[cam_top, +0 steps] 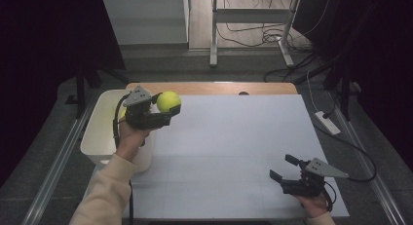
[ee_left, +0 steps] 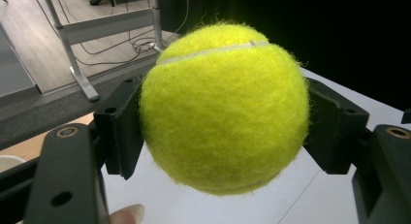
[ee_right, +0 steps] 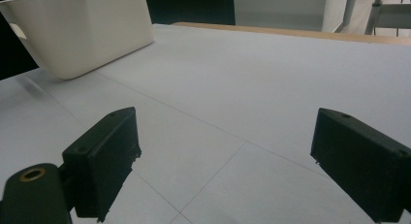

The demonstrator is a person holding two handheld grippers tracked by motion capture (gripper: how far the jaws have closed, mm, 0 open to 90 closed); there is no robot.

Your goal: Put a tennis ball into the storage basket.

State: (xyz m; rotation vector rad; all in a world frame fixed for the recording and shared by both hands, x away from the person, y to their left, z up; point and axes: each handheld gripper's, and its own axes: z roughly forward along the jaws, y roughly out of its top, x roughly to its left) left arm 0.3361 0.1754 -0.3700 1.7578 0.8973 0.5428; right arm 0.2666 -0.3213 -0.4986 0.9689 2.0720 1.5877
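— Where is the tennis ball (cam_top: 168, 101) just now?

— Clamped in the left gripper (cam_top: 164, 111); from above it sits at the gripper's tip, off the table (cam_top: 229, 137), just beside the right rim of the white plastic bin (cam_top: 97, 132) at the table's left edge; in the left gripper view the two black jaws press its fuzzy yellow sides, one on each flank, with the pale seam running across the top of the ball; a fingertip (ee_left: 127, 215) shows at the bottom edge of that view.

— And the hand behind it?

— The left hand (cam_top: 127, 137) comes up from the bottom left in a cream sleeve (cam_top: 104, 193); the gripper's grey three-cornered plate faces upward, and its cable trails down past the wrist.

— What about the other side?

— The right gripper (cam_top: 281, 167) is low at the table's near right corner, well apart from the ball and the bin; its jaws stand wide apart with nothing between them; the right gripper view looks along them over the bare white tabletop, with the bin at the far upper left and a wooden strip (ee_right: 310, 34) along the table's far edge.

— Anything in the bin?

— A glimpse of yellow beside the left gripper, too hidden to tell what it is.
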